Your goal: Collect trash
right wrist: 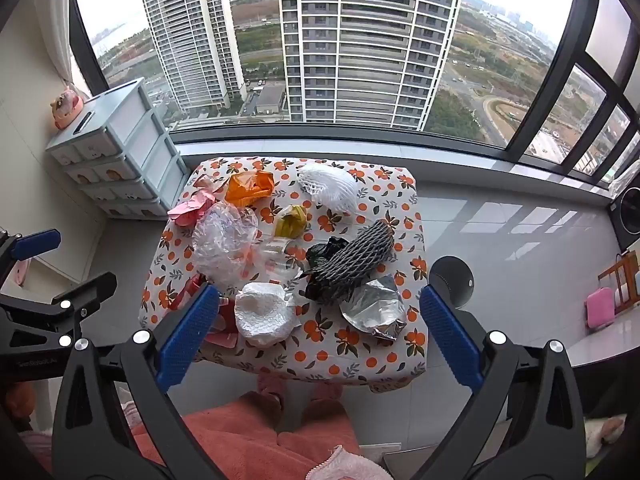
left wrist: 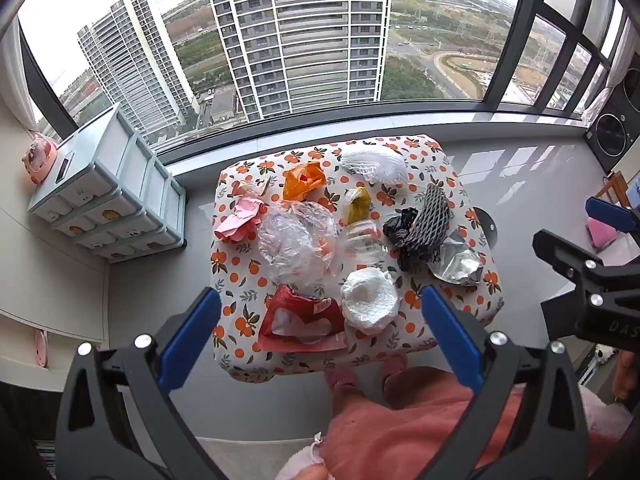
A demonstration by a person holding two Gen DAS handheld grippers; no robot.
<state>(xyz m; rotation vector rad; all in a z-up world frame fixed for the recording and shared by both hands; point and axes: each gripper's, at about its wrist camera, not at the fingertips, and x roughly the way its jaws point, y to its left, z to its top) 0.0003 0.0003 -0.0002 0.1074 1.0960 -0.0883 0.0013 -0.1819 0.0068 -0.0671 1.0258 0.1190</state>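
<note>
Trash: wrappers, bags, foam nets [left wrist: 424,224] and foil [right wrist: 376,308] strewn over the table [left wrist: 440,152]
Left gripper [left wrist: 320,308]: jaws spread wide, empty, above the table's near edge
Right gripper [right wrist: 320,308]: jaws spread wide, empty, alongside
Beyond: window, drawer unit [left wrist: 116,184]

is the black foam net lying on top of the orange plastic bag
No, the black foam net lies across the black bag near the foil wrapper, apart from the orange plastic bag.

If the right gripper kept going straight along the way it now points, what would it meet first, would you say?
Probably the silver foil wrapper near the table's front edge, which sits about midway between the open right gripper fingers. The white crumpled wad lies just left; depth is uncertain.
</note>
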